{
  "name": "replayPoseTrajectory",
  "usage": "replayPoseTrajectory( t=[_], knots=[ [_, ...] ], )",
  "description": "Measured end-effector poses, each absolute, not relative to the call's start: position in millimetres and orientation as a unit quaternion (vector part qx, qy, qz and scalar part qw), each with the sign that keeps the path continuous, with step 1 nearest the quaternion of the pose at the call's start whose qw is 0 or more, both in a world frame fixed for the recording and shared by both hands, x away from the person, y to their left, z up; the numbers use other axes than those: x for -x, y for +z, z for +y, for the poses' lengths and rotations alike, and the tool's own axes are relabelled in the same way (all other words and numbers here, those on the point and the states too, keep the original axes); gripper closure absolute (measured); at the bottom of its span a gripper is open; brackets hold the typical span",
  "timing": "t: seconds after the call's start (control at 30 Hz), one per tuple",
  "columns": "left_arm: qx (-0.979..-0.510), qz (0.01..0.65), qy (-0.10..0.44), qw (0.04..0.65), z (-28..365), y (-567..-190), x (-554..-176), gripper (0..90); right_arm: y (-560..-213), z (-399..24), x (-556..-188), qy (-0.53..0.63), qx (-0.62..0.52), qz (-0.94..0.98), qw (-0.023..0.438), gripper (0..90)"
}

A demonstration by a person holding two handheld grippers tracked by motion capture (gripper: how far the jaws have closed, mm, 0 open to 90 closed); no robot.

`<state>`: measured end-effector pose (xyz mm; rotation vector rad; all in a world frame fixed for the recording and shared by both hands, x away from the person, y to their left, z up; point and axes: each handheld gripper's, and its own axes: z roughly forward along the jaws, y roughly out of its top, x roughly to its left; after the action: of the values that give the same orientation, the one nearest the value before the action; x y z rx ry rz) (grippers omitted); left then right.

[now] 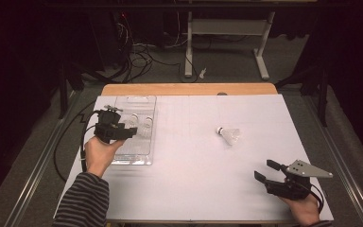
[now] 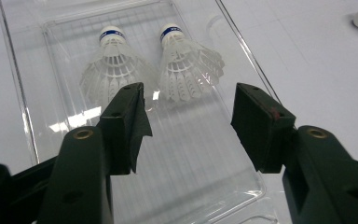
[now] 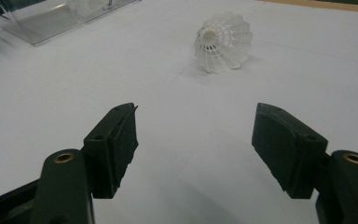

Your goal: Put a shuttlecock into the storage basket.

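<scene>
Left gripper point(image 2: 189, 116) hanging open and empty over the clear tray point(image 2: 23, 93), just behind two shuttlecocks point(image 2: 114, 70) laid side by side, seemingly freshly released; right gripper point(image 3: 193, 140) likewise open, resting low. Aimed at the third shuttlecock point(image 3: 223, 42) lying apart on the white table point(image 1: 194, 156), probably next.

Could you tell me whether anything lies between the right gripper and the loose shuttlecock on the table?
Nothing visible does. The right gripper has open jaws and points across bare white table at the shuttlecock, which lies on its side, apart from the tray.
</scene>
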<state>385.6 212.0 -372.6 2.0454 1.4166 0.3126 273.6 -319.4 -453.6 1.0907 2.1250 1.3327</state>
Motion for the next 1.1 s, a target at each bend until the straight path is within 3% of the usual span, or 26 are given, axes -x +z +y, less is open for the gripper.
replayPoseTrajectory(
  t=[0.73, 1.1],
  knots=[
    [-0.769, 0.538, 0.119, 0.325, 212.6, -376.9, -366.3, 38.1, -453.5, -319.5, -273.3, 0.477, -0.39, 0.761, 0.203, 31.5],
    [-0.772, 0.523, 0.123, 0.34, 210.9, -378.7, -357.0, 39.8, -453.5, -319.5, -273.2, 0.477, -0.39, 0.761, 0.203, 31.6]
  ],
)
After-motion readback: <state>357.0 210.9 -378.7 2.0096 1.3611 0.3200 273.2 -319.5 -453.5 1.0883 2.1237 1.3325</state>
